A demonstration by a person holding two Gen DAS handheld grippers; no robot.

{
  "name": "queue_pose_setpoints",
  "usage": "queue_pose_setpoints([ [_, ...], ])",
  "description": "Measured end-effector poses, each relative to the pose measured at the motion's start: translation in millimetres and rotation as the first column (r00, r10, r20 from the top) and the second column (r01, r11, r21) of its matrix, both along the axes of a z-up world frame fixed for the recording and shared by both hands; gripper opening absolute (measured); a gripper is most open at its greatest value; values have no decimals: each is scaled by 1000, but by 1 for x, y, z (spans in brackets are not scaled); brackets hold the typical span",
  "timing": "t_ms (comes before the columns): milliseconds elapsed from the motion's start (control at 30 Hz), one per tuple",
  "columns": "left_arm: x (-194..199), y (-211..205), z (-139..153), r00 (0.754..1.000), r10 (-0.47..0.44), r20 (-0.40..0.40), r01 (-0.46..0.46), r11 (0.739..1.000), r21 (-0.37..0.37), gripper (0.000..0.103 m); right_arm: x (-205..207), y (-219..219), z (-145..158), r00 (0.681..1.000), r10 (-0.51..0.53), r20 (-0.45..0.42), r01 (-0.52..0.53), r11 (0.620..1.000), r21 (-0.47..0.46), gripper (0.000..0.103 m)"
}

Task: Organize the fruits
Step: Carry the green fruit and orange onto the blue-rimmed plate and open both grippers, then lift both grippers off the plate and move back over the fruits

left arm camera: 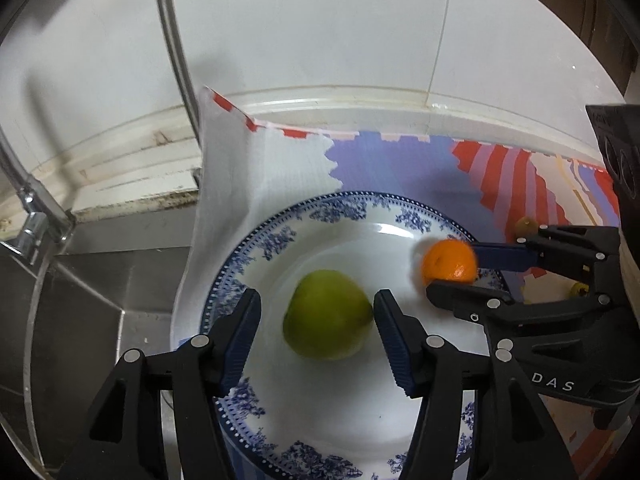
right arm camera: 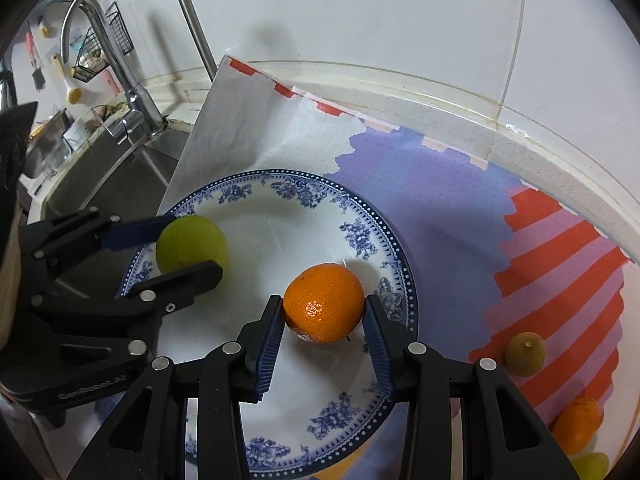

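A blue-and-white floral plate (left arm camera: pixel 280 240) (right arm camera: pixel 320 200) lies on a patterned cloth. A green fruit (left arm camera: pixel 326 314) (right arm camera: pixel 192 246) rests on the plate between the fingers of my left gripper (left arm camera: pixel 316 308) (right arm camera: pixel 172 248), whose jaws stand open around it with a gap on the left side. My right gripper (right arm camera: pixel 324 312) (left arm camera: pixel 452 264) is shut on an orange (right arm camera: pixel 325 307) (left arm camera: pixel 450 262), holding it over the plate's right part.
A small brownish-green fruit (right arm camera: pixel 525 353), another orange (right arm camera: pixel 578 426) and a green fruit (right arm camera: pixel 592 465) lie on the cloth (right arm camera: pixel 440 216) right of the plate. A steel sink (left arm camera: pixel 92 292) and faucet (right arm camera: pixel 132 92) are at the left. A white wall rises behind.
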State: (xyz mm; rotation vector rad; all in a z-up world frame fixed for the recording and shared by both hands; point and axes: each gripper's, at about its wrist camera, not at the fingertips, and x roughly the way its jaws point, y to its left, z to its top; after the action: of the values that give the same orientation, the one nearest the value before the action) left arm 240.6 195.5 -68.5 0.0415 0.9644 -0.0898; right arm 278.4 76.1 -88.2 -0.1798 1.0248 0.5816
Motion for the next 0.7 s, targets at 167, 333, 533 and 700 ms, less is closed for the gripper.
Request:
queue_pose_setpoints([
  [167, -14, 0, 16, 999, 30, 37, -31, 999, 19, 61, -9, -5, 10, 999, -8, 33, 7, 1000, 19, 50],
  [333, -37, -6, 37, 993, 54, 104, -56, 998, 24, 69, -26, -21, 25, 994, -65, 85, 63, 998, 26, 50],
  [533, -73, -26, 62, 983, 43, 177, -45, 999, 6, 75, -62, -52, 53, 975, -142, 173, 139, 990, 28, 54],
  [700, -101, -52, 81, 973, 23, 230, -23, 1000, -3, 83, -90, -83, 78, 950, -205, 237, 199, 979, 49, 62],
])
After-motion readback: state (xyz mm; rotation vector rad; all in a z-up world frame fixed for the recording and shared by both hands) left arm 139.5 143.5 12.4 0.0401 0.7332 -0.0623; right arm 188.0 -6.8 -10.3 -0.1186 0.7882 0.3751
